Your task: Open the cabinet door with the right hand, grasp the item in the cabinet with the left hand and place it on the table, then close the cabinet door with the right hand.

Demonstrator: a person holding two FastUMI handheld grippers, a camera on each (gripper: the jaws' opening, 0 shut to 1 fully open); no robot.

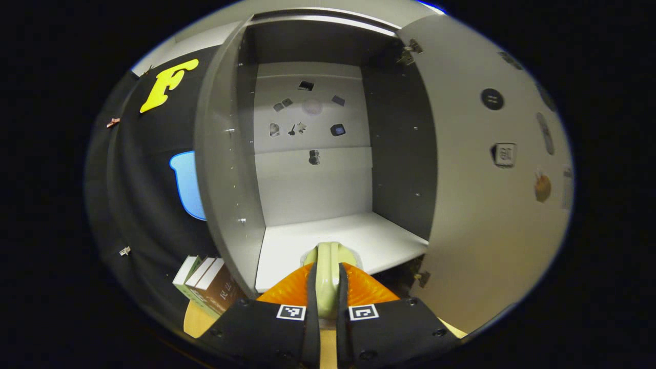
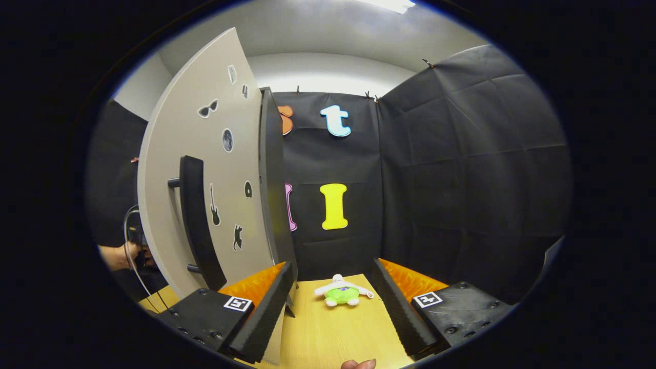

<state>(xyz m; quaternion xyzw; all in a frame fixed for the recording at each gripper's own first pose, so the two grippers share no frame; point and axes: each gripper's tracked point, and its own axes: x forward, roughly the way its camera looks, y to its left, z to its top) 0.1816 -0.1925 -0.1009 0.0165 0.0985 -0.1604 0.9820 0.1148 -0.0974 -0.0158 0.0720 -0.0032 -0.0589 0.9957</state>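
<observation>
Lying pinched between left fingers (image 1: 312, 292) — item (image 1: 328, 266).

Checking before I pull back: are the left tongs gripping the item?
Yes, the left tongs are shut on the pale green item above the cabinet shelf.

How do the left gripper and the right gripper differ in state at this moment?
The left gripper is shut on a pale green item, while the right gripper is open and holds nothing. The left gripper points into the open cabinet; the right gripper points over the table, beside the cabinet door.
</observation>
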